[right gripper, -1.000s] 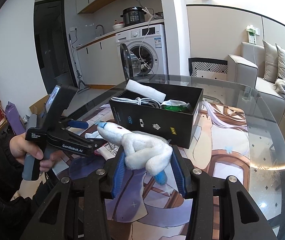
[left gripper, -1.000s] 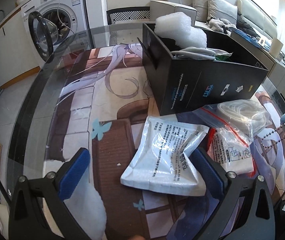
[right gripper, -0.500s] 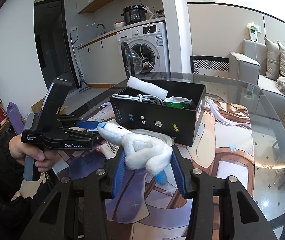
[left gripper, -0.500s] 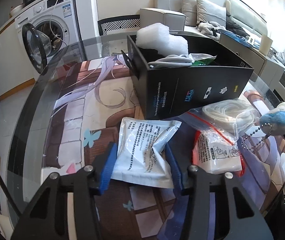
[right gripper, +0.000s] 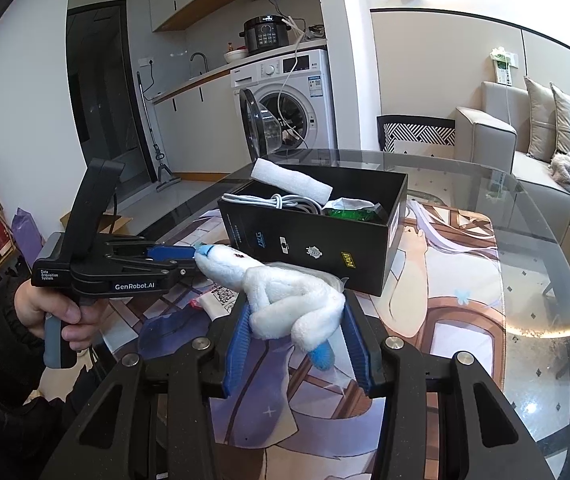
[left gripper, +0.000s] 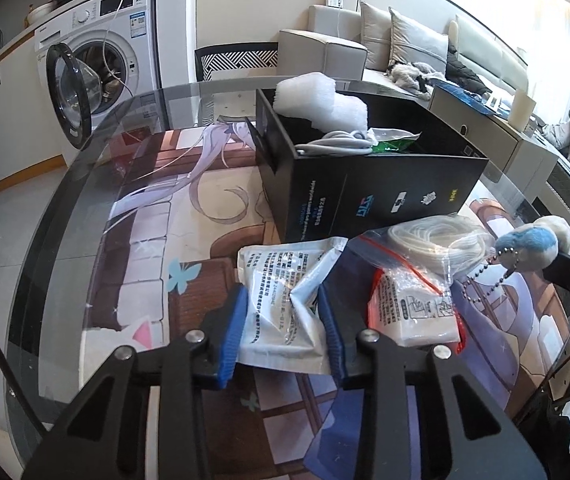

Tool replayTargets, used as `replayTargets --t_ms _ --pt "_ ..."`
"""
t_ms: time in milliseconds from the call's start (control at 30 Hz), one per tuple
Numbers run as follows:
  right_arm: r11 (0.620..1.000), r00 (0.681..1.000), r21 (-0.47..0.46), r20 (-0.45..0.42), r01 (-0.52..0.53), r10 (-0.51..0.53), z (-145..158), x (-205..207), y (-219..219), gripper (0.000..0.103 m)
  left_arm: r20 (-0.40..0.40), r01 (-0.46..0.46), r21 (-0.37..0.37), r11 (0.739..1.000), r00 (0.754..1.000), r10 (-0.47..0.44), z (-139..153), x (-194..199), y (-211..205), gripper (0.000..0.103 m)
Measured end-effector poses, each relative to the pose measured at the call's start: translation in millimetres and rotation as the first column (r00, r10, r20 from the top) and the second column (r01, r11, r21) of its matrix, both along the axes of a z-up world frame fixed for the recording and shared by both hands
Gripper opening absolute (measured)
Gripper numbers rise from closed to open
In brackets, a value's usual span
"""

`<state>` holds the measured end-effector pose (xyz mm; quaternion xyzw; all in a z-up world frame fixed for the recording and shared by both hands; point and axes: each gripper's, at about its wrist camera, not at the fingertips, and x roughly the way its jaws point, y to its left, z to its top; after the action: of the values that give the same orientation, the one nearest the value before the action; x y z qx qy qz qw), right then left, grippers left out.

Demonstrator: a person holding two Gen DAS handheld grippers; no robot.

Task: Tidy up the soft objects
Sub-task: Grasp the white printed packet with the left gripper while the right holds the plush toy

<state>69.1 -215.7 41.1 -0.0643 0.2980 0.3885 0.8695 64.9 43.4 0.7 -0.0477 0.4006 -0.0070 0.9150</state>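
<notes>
Your left tongs, wide open a second ago, have clenched on the near edge of the white printed pouch, which lies on the picture mat just in front of the black box. Your right tongs have not stirred; they grasp the white-and-blue plush toy, held above the mat near the box, its bead chain dangling.

Beside the pouch lie two clear bags, one with a red zip seal holding a white pack, one holding coiled tubing. In the box sit one foam roll, one grey cable and one green packet.

The grip is only on the pouch's edge, and the film is slick and crumpled: lift too fast and it may slide out. The pouch touches the zip bag, so a sideways pull could drag it. The chain could snag on the box rim as you cross over.
</notes>
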Motion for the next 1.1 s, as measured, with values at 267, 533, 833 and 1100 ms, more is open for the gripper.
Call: replayTargets --t_ms 267,533,833,1100 --pt "1.0 1.0 -0.001 0.005 -0.003 0.003 2.5 -2.1 -1.4 0.044 0.029 0.01 -0.004 1.0 1.0 -0.01 8.3 -6.0 -0.5 0.02" --pt "1.0 1.0 -0.006 0.004 -0.011 0.011 3.7 -5.0 0.3 0.044 -0.007 -0.039 0.053 0.998 0.999 0.04 2.2 -1.4 6.2 0.059" --pt "1.0 1.0 -0.008 -0.007 -0.01 0.01 0.5 -1.9 1.3 0.044 -0.109 -0.064 0.056 0.996 0.992 0.07 -15.6 9.9 12.9 0.081" --pt "1.0 1.0 -0.009 -0.012 -0.016 0.016 -1.6 -2.6 3.4 0.044 -0.097 -0.064 0.056 0.996 0.993 0.069 -14.2 13.5 10.3 0.052"
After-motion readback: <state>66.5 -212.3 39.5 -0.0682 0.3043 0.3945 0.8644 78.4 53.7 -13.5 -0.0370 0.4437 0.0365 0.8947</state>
